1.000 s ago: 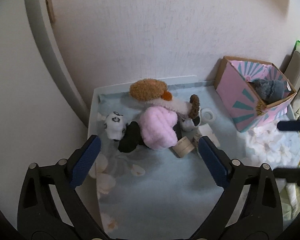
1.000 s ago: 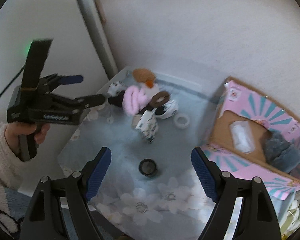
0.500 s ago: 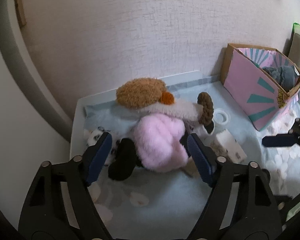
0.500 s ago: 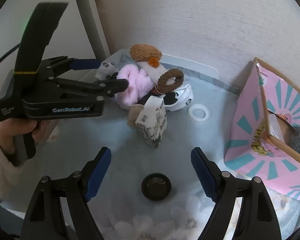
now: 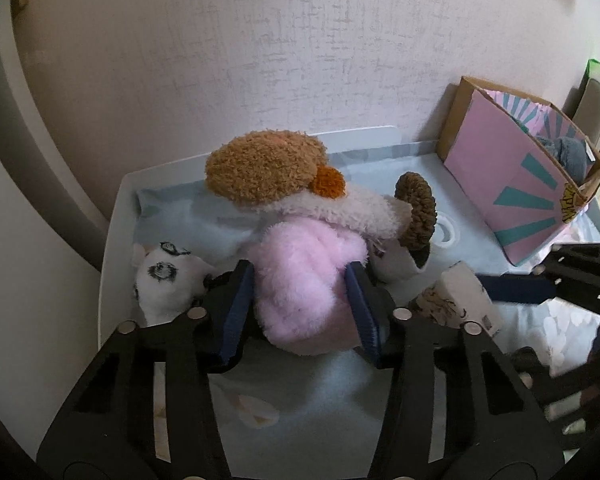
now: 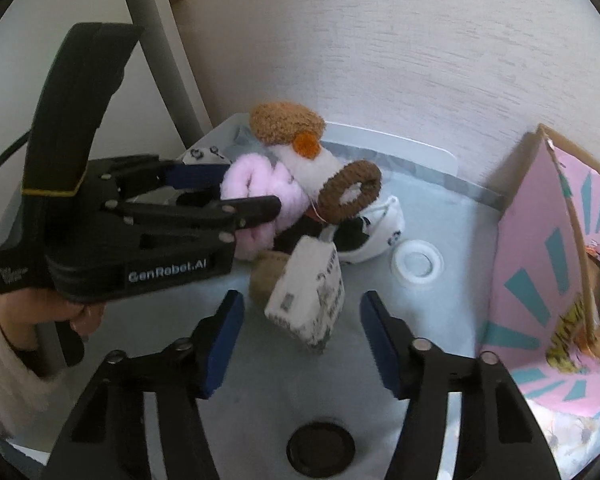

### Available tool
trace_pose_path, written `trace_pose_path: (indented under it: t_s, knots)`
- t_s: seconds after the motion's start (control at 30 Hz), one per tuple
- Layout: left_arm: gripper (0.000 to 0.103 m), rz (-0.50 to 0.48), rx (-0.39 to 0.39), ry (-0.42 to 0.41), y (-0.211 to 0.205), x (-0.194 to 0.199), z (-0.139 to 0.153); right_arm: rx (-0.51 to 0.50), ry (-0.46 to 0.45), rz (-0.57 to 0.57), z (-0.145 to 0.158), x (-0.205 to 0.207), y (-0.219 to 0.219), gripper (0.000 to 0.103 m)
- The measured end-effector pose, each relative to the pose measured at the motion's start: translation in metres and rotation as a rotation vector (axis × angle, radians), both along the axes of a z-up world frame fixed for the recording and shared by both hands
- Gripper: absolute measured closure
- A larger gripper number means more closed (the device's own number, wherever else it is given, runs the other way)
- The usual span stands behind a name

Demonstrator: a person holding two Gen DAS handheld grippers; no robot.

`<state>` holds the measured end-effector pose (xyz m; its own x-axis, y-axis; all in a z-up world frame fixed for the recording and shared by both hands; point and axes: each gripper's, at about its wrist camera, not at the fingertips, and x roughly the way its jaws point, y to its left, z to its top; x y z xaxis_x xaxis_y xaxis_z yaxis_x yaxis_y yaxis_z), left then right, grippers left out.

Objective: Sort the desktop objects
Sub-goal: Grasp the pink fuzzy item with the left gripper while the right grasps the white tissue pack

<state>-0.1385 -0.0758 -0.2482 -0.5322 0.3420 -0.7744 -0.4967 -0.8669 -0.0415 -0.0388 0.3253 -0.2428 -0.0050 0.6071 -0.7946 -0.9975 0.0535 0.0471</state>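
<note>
1. Between the blue pads of the left gripper (image 5: 300, 312) sat the pink fluffy bundle (image 5: 306, 292); the fingers were closing on it, both pads already against the fur.
2. Just left of that bundle lay a white panda-print piece (image 5: 166, 280), and behind it a brown plush cap (image 5: 266, 166) with an orange tip, resting on a cream fleece roll (image 5: 340, 210).
3. Over on the right gripper (image 6: 302, 338), the fingers were closing too, with the white printed box (image 6: 308, 294) tilted between them, pads not yet touching it.
4. Behind that box stood a brown knitted ring (image 6: 350, 192), and to its right a white tape ring (image 6: 417, 261) flat on the desk (image 6: 452, 240).
5. Below the right fingers sat a black round lid (image 6: 321, 449).
6. Far right, the pink and teal cardboard box (image 5: 520, 184) held something grey.
</note>
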Motion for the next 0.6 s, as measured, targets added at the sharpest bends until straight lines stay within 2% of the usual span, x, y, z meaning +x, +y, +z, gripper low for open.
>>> trace_pose_path:
  t_s: [0.07,0.1,0.33,0.6]
  knots:
    - [0.063,0.01,0.01,-0.009,-0.001,0.0,0.0,-0.006,0.014,0.004,-0.001,0.001,0.003,0.069]
    - [0.065,0.01,0.019,-0.012,-0.002,-0.001,0.0,-0.008,0.015,-0.001,-0.001,0.001,0.004,0.072]
    - [0.076,0.032,0.048,-0.039,-0.005,0.0,0.001,-0.003,0.015,-0.039,0.003,0.003,0.002,0.081]
    - [0.078,0.046,0.038,-0.038,-0.022,0.012,0.014,-0.003,0.012,-0.062,0.012,0.003,-0.003,0.084]
